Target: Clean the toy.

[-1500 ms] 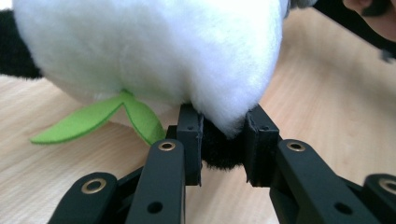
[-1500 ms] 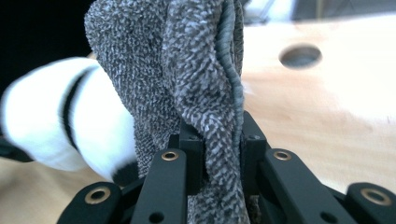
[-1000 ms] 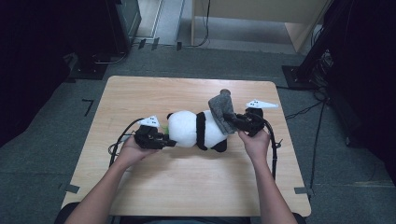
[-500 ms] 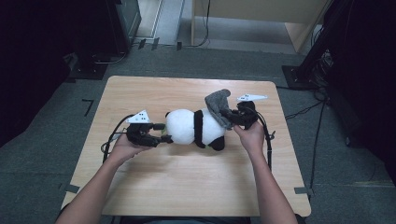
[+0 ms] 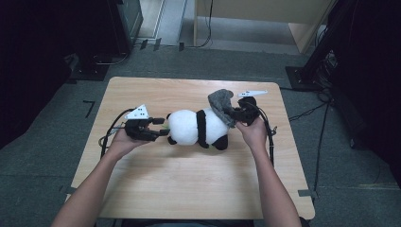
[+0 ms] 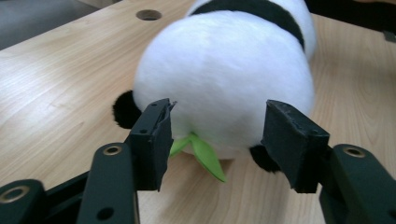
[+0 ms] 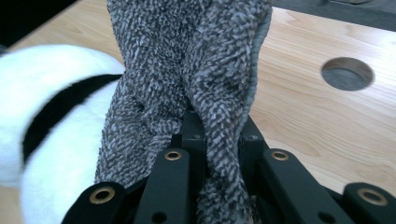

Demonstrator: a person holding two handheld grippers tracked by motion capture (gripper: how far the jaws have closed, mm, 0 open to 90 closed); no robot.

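Your right claw (image 7: 205, 135) is clamped tight on a bunched fold of grey fuzzy cloth (image 7: 187, 65), which rises from its jaws and drapes over one end of the plush panda (image 5: 196, 126), seemingly so you can pull the fabric along the toy. Your left claw (image 6: 217, 140) stands partly apart, its jaws having just been closing a little with nothing pinched; its pads flank the panda's white rounded end and the green felt leaf (image 6: 203, 156) beneath it, probably ready to steady the toy against the pull. The panda lies on its side near the middle of the wooden table (image 5: 189, 189), between your hands. No brand, label or writing is readable anywhere.
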